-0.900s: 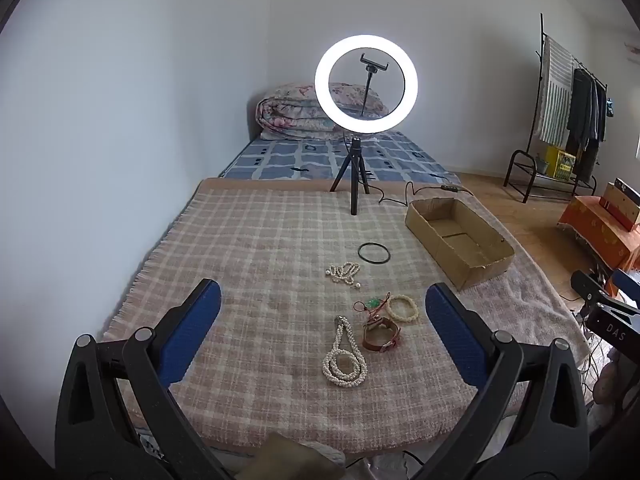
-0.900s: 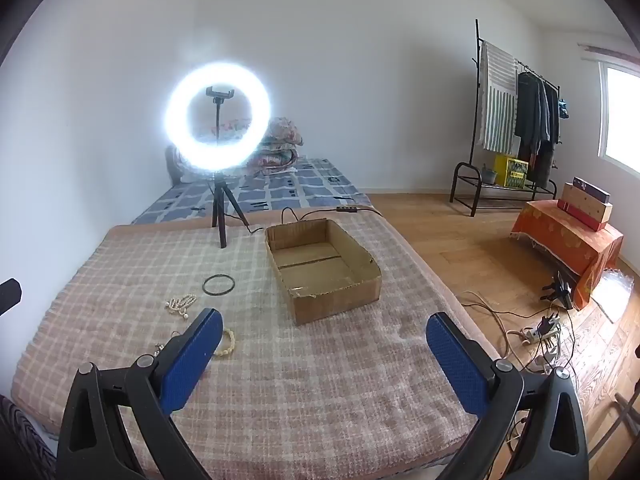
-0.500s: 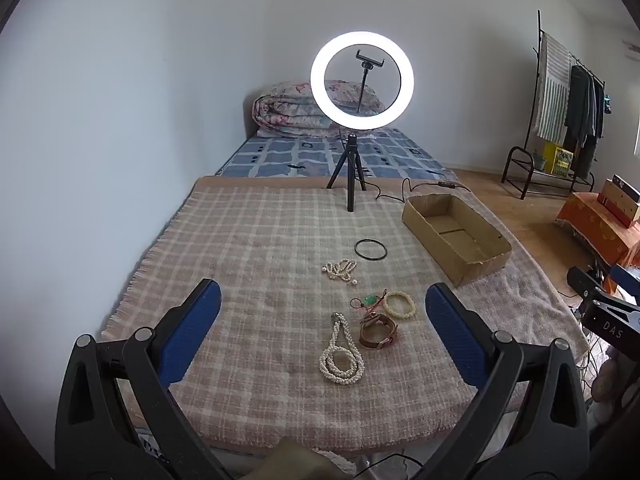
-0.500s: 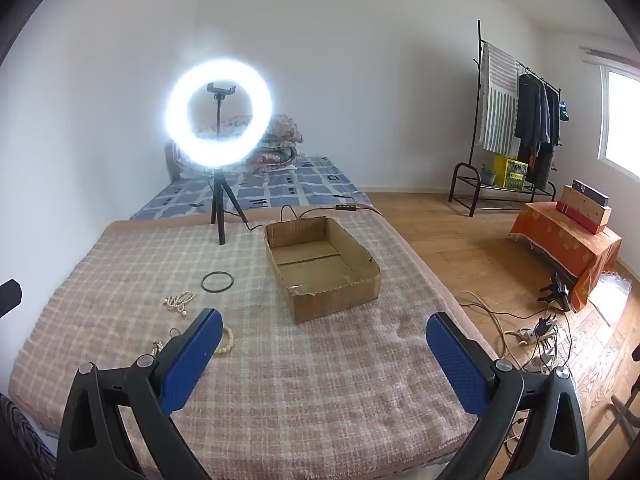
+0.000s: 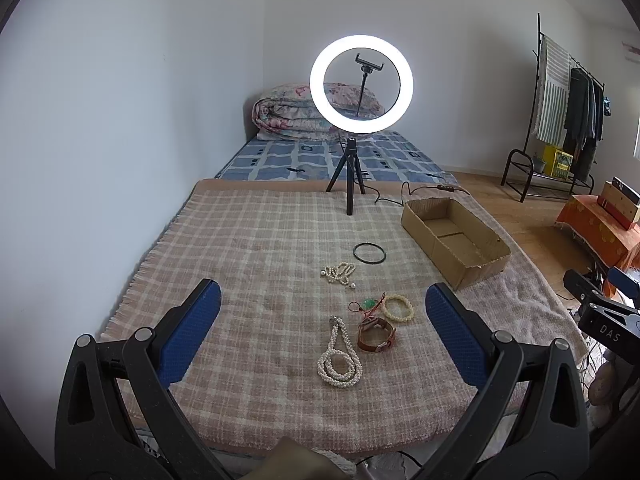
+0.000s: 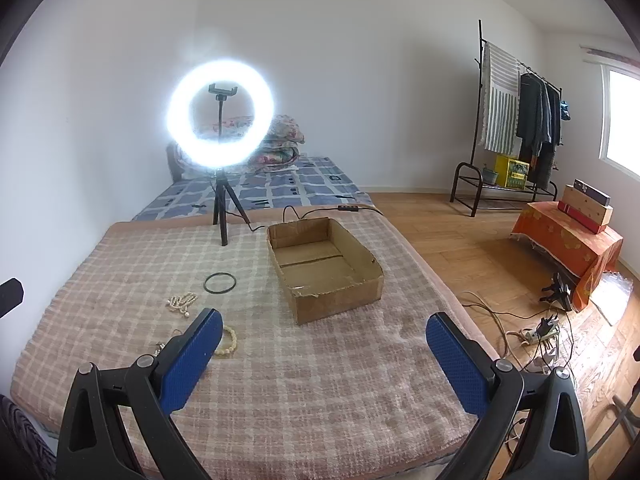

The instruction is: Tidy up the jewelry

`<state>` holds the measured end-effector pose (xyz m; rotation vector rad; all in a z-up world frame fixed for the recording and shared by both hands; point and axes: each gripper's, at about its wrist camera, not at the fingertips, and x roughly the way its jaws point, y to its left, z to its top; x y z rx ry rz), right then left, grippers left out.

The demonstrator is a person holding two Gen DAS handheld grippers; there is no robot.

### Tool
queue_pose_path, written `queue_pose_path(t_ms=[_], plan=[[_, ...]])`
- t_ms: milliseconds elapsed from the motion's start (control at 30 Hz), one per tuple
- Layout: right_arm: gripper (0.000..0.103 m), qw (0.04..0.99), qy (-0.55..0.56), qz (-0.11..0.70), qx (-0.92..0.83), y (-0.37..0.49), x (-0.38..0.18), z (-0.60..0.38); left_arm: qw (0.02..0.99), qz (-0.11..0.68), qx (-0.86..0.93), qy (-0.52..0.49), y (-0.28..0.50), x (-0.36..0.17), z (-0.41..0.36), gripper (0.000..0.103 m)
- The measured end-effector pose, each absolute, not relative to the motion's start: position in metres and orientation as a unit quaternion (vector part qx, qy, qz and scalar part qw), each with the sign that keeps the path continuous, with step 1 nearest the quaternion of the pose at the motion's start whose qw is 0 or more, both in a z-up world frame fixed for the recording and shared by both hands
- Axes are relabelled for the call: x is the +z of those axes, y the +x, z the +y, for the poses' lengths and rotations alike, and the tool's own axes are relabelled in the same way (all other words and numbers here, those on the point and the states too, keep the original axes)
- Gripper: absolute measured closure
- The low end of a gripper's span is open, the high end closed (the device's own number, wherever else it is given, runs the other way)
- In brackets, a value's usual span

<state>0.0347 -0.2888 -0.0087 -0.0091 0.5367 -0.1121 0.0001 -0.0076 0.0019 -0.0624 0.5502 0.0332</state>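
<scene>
Jewelry lies loose on the checked blanket [image 5: 248, 264]; from the left wrist, the left tongs [image 5: 322, 334] gape fully wide and empty, with the doubled pearl necklace [image 5: 339, 356] just ahead between the pads, long axis running away from them, and the brown strap [image 5: 376, 334] beside it; from the right wrist, the right tongs [image 6: 324, 356] gape equally wide, holding nothing, aimed toward the empty cardboard box [image 6: 324, 268], while the pieces sit off past the left pad; the left hand is judged nearer.

Black plastic gripper arms, silver screws, textured blue fingers [image 5: 192, 332].
</scene>
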Motion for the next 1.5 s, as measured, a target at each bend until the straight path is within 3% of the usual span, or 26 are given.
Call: queue_pose_path(t_ms=[1500], plan=[[0.0, 0.96, 0.0, 0.275, -0.045, 0.04, -0.0082, -0.2866, 0.961, 0.272, 0.017, -0.035, 0.0039, 0.0045, -0.0121, 0.0]])
